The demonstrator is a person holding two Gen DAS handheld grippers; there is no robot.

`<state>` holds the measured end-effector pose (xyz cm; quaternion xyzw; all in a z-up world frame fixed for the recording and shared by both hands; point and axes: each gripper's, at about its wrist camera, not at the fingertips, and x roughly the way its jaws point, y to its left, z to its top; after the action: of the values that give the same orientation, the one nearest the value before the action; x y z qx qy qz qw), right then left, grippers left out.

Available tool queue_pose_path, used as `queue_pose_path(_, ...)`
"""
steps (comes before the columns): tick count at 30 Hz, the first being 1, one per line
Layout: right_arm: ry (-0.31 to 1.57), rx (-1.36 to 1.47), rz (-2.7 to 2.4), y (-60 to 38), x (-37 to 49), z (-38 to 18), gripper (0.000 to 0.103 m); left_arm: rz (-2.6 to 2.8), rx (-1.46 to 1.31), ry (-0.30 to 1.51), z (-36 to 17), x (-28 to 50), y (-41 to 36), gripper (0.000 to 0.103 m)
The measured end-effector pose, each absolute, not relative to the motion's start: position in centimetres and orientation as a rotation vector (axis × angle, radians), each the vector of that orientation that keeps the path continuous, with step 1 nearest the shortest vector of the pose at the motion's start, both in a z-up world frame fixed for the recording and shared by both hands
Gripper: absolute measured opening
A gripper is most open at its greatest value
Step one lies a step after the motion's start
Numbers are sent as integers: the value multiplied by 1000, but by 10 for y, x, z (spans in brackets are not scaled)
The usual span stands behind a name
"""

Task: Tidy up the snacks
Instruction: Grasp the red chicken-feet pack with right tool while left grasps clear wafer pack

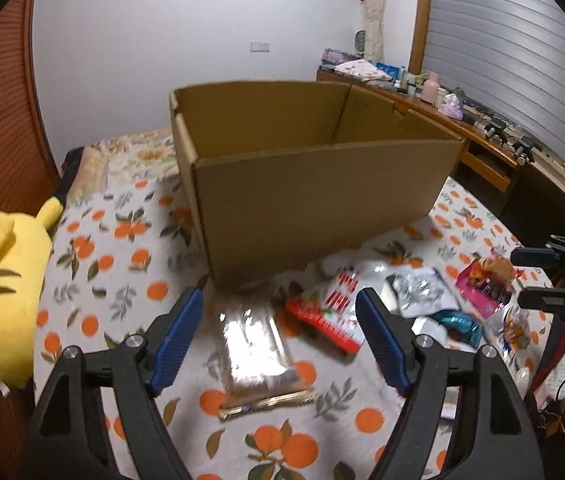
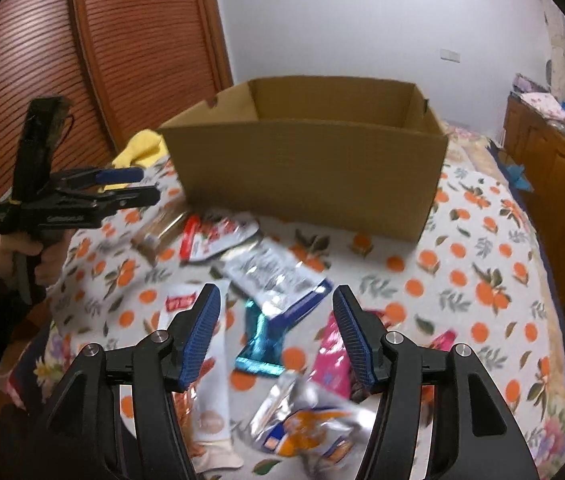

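An open cardboard box (image 1: 314,184) stands on the bed; it also shows in the right wrist view (image 2: 306,168). Several snack packets lie in front of it. My left gripper (image 1: 280,312) is open and empty above a clear brown packet (image 1: 256,344), with a red and white packet (image 1: 330,312) beside it. My right gripper (image 2: 276,312) is open and empty above a teal packet (image 2: 260,340) and a silver and blue packet (image 2: 278,280). A pink packet (image 2: 332,356) and an orange and silver packet (image 2: 310,428) lie near its right finger.
A yellow plush toy (image 1: 6,280) lies at the bed's left edge. A wooden desk (image 1: 478,136) with clutter runs along the right wall. The orange-print bedsheet (image 1: 122,264) covers the bed. A wooden louvred door (image 2: 42,40) stands at the left.
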<state>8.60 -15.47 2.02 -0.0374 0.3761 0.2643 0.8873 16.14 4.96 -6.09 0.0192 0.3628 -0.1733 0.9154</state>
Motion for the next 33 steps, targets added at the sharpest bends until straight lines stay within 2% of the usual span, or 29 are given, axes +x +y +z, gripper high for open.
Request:
queue_pose_path(27,909,-132,659,-95,61,-37,61,-290,13,872,-114,186,57,79)
queue_pose_path(33,917,-142,651,-91,61,-42,64,-284,2,889,-116,189,58,79)
